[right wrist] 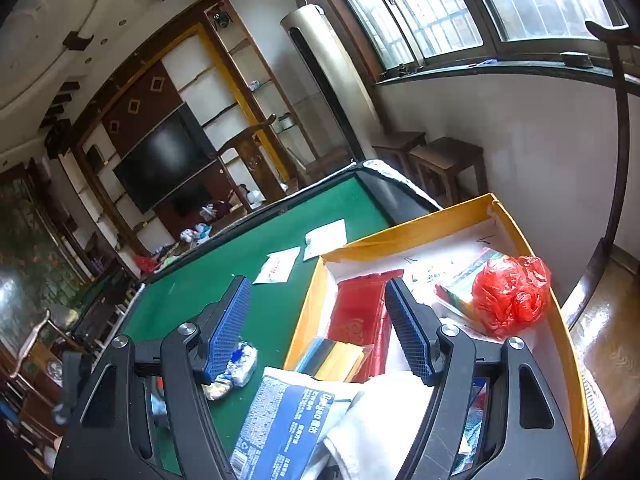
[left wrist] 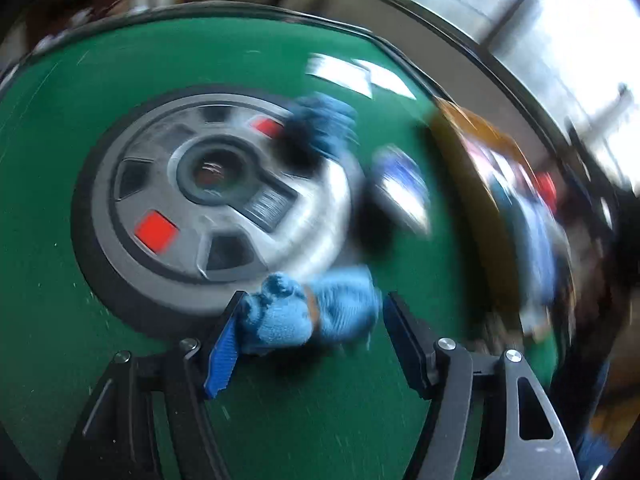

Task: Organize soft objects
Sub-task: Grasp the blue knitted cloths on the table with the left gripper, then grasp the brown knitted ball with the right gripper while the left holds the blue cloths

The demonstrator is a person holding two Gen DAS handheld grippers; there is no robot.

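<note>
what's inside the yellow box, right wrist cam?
In the yellow box: a red plastic bag, a red packet, a yellow-and-blue pack, white cloth. The box floor and anything beneath them are covered.

Green felt table point(right wrist: 224, 280) with a dark raised rim. Set in its middle, a round grey hub point(left wrist: 208, 188) with red squares point(left wrist: 156, 230), blurred in the left view. Room behind, seen from the right view: black TV point(right wrist: 164, 164) in a wooden wall unit point(right wrist: 192, 92), shelves alongside mostly bare. Tall silver air conditioner point(right wrist: 324, 72) stands in the corner by the barred windows point(right wrist: 472, 4). Two dark wooden stools point(right wrist: 436, 164) against the white wall under the sill. A wooden chair point(right wrist: 252, 156) stands at the table's far side.
</note>
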